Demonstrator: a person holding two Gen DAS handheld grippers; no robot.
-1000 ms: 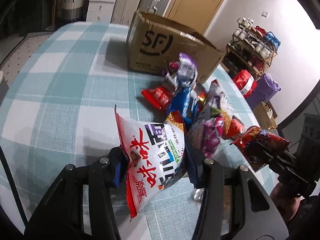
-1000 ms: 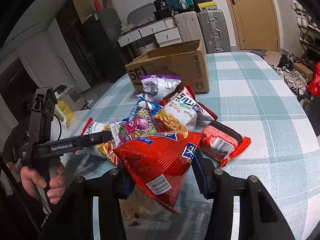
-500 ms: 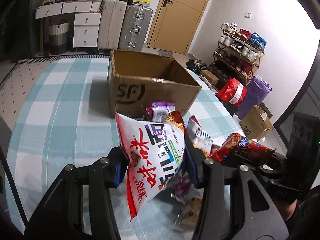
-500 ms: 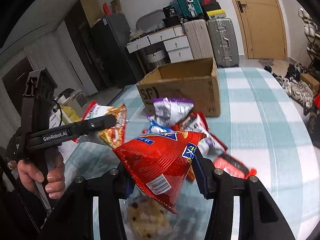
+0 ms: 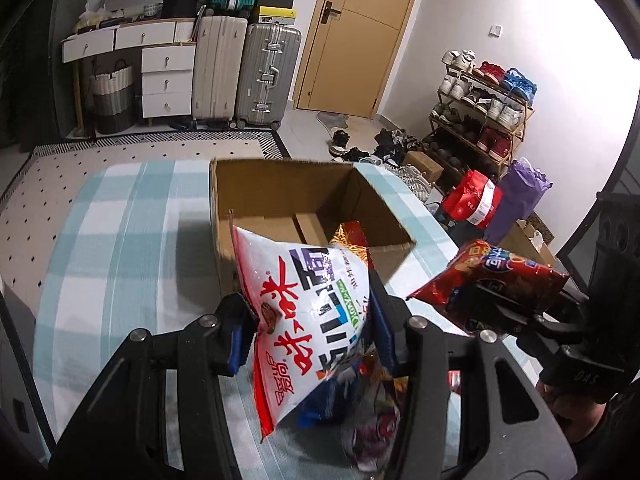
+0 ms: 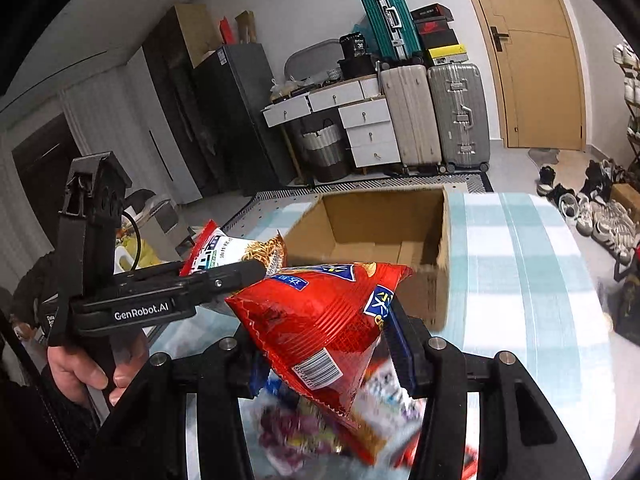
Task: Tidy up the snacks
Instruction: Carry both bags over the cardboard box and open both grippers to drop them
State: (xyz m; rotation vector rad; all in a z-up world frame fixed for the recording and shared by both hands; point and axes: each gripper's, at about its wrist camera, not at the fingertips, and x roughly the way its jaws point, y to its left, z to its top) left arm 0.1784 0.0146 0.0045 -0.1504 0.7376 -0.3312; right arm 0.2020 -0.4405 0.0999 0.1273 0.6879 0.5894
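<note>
My left gripper (image 5: pixel 310 330) is shut on a white snack bag with red lettering (image 5: pixel 304 312), held up in the air just short of the open cardboard box (image 5: pixel 304 192). My right gripper (image 6: pixel 326 354) is shut on a red crinkled snack bag with a barcode (image 6: pixel 320 320). In the right wrist view the left gripper (image 6: pixel 224 280) shows at the left with its white bag (image 6: pixel 224 252), a hand on its handle. The red bag (image 5: pixel 492 280) hangs at the right of the left wrist view. The box (image 6: pixel 380 220) is empty inside. Several loose snack bags (image 6: pixel 304 436) lie blurred on the table below.
The table carries a blue and white checked cloth (image 5: pixel 112 240). Behind it stand suitcases (image 5: pixel 244 68), white drawers (image 5: pixel 164 80) and a wooden door (image 5: pixel 360 32). A shoe rack (image 5: pixel 480 108) and coloured bags (image 5: pixel 492 200) are on the floor at the right.
Both grippers have risen with their bags and moved toward the box. The snack pile has dropped below the fingers, and the box's inside has come into view.
</note>
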